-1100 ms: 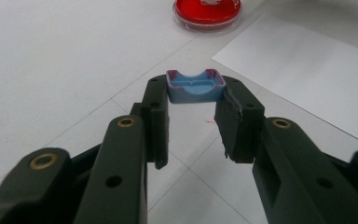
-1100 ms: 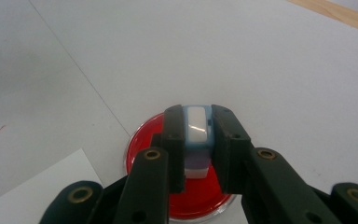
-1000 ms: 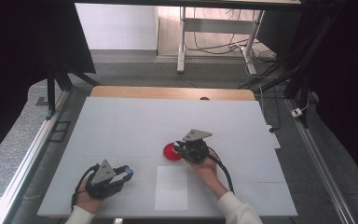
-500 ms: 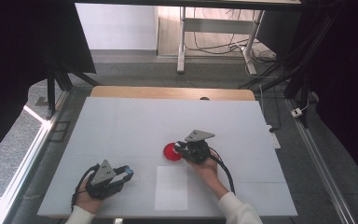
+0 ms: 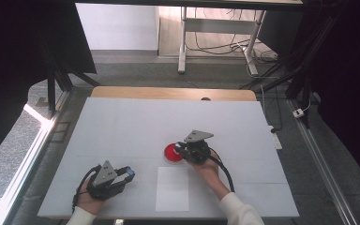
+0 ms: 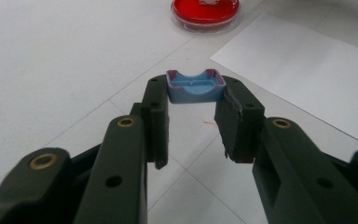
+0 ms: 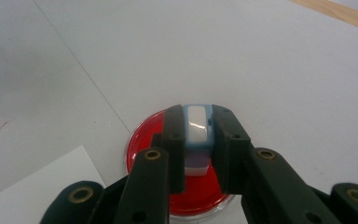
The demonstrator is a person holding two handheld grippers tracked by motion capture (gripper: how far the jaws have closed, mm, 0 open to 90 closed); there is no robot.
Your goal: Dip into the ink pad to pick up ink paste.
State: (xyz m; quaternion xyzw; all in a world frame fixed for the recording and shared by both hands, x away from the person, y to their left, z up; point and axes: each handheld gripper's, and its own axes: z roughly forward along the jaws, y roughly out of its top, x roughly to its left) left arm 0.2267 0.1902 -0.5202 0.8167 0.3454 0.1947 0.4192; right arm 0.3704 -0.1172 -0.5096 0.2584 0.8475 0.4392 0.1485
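red petri dish point(image 5: 172, 153) sits just right of frame centre in the high view, position unchanged over the last second, with the right gripper point(image 5: 183, 151) parked at its right edge, so the work over the dish looks mid-step, not finished. right jaws are closed narrow on a small white-and-blue block point(image 7: 197, 135) held above the dish. left gripper point(image 5: 127, 174) rests low left beside the white paper sheet point(image 5: 172, 188), hand flat on the table, jaws pinching a blue tray-like piece point(image 6: 195, 87) at their tips.

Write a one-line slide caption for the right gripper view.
Right gripper clamps a white-and-blue piece over a red dish on the white table.
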